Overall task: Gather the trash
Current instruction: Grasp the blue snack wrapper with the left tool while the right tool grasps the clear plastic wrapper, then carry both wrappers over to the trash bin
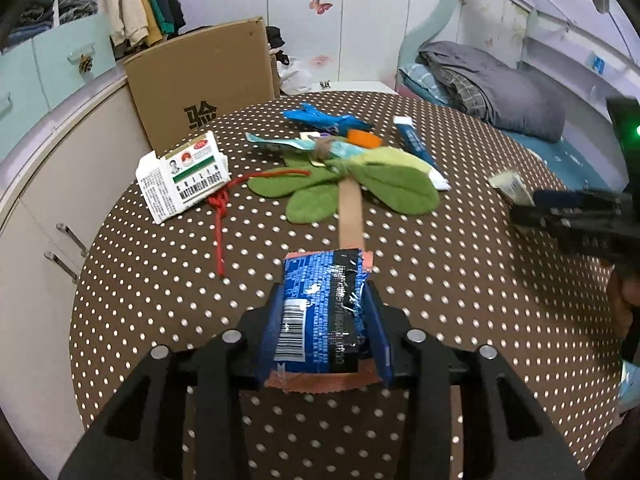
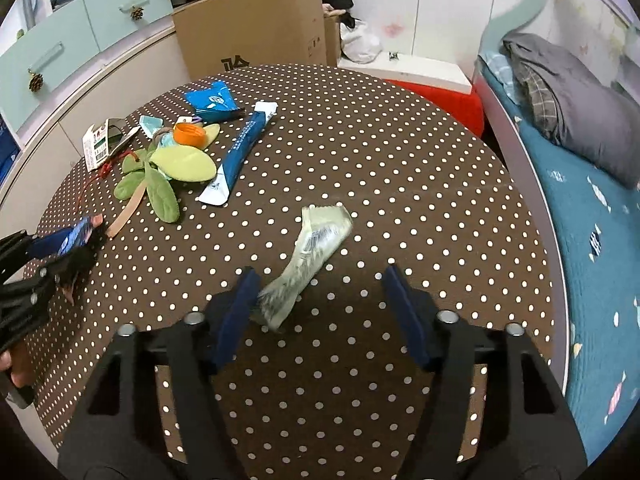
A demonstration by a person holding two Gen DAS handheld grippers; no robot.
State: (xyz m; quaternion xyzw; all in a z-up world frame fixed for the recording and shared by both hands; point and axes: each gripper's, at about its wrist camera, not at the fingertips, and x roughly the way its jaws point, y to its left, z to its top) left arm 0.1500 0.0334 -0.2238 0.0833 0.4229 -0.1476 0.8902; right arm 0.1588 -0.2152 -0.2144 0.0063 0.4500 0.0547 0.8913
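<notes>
My left gripper [image 1: 325,300] is shut on a blue snack wrapper [image 1: 320,312] with a barcode, held above the polka-dot table [image 1: 460,280]. It shows at the left in the right wrist view [image 2: 80,236]. My right gripper [image 2: 320,284] is open, its jaws wide apart; a pale green crumpled wrapper [image 2: 312,252] lies between them, its near end against the left finger [image 2: 240,304]. That wrapper also shows beside the right gripper in the left wrist view [image 1: 512,188]. More trash lies farther back: a white medicine box [image 1: 184,176], a blue packet [image 2: 212,100], a long blue-white sachet [image 2: 240,148], an orange cap [image 2: 190,134].
A green leaf-shaped plush with a wooden stick [image 1: 352,192] and a red cord [image 1: 220,216] lie mid-table. A cardboard box [image 1: 204,80] stands behind the table, cabinets [image 1: 40,200] to the left, a bed [image 2: 580,184] to the right.
</notes>
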